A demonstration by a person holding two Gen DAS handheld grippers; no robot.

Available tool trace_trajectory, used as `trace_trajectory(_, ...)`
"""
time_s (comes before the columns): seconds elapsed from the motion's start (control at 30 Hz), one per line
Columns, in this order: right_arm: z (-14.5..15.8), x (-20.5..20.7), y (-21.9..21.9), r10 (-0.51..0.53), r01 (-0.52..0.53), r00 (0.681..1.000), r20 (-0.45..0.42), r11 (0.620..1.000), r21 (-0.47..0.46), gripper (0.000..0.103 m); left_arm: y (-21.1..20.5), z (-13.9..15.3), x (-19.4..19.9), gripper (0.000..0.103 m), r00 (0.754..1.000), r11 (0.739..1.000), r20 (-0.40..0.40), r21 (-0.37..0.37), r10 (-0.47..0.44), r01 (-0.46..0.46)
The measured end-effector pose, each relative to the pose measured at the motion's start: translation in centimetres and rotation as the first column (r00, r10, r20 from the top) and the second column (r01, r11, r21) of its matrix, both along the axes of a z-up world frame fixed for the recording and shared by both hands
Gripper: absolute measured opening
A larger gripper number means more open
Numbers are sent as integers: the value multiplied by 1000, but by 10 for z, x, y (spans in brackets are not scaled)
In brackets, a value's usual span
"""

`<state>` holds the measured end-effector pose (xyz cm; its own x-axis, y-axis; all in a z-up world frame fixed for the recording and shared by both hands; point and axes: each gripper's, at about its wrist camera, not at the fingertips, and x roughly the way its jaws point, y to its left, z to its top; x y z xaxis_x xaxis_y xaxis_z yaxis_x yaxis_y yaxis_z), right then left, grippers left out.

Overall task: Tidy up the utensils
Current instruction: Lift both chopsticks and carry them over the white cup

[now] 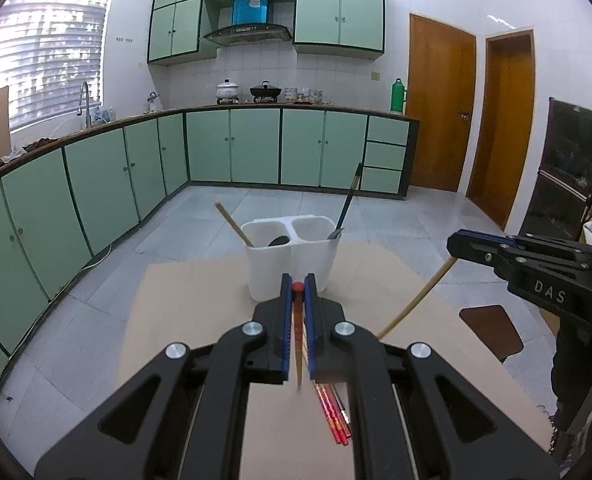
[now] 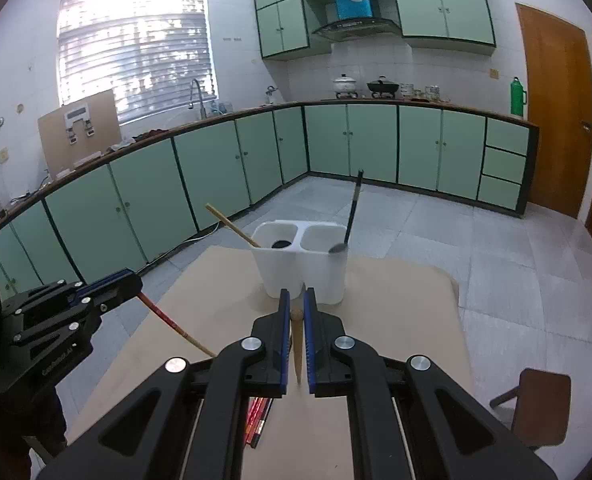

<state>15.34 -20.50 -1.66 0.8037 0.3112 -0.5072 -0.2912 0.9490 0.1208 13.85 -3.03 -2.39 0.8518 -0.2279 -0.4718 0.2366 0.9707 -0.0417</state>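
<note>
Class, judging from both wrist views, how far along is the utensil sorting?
Done: two utensils already stand in the white holder, one per compartment. In hand: the left gripper is shut on a red-tipped chopstick, and the right gripper on a plain chopstick. Left: red chopsticks lie on the table.

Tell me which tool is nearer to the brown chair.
Right. The right tool hangs over the table just left of the brown chair; the left tool is further left.

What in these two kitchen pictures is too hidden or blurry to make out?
- Left wrist view: the red chopsticks on the table run under the left claw, ends hidden.
- Both views: the white holder walls hide the utensils' lower parts.
- Right wrist view: stove pots too small for detail.
</note>
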Motion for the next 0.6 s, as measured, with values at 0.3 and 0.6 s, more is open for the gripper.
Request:
trace_trajectory(0.3, 34, 13, -1, 39, -40, 998, 50, 999, 16, 7, 4, 29, 5, 5, 998, 1000, 62, -14, -23, 24)
trace_trajectory(0.6, 90, 41, -1, 5, -10, 982, 190, 1000, 27, 7, -1, 78, 29, 5, 977, 1000, 214, 5, -14, 13)
